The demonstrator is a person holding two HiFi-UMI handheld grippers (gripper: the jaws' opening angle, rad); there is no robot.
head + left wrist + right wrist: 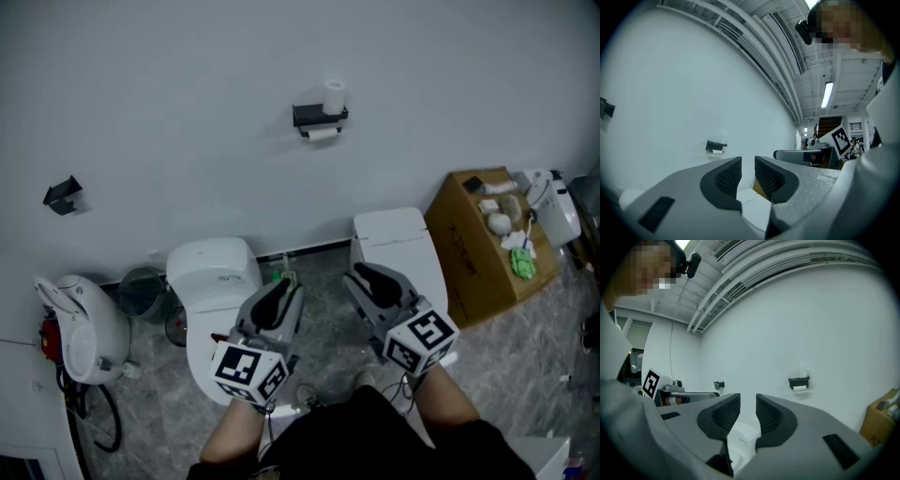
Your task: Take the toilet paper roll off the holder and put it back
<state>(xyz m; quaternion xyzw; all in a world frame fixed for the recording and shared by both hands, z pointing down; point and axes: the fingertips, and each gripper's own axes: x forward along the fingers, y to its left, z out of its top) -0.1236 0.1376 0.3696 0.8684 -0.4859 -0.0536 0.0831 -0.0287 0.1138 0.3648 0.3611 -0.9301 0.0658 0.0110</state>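
Note:
A black holder (320, 116) is fixed high on the white wall. One white toilet paper roll (335, 96) stands upright on top of it, and a second roll (322, 134) hangs beneath. The left gripper view shows the holder (716, 146) small and far off, and so does the right gripper view (799, 380). My left gripper (281, 291) is held low over a toilet, far from the holder, and points at the wall. Its jaws (748, 168) stand apart with nothing between them. My right gripper (361, 277) is beside it, jaws (748, 408) also apart and empty.
Two white toilets (216, 272) (398, 239) stand against the wall below the grippers. At the right is a cardboard box (478, 244) holding several items. A grey bin (141, 292) and a white appliance (80, 328) sit at the left, with another black wall fitting (63, 195) above.

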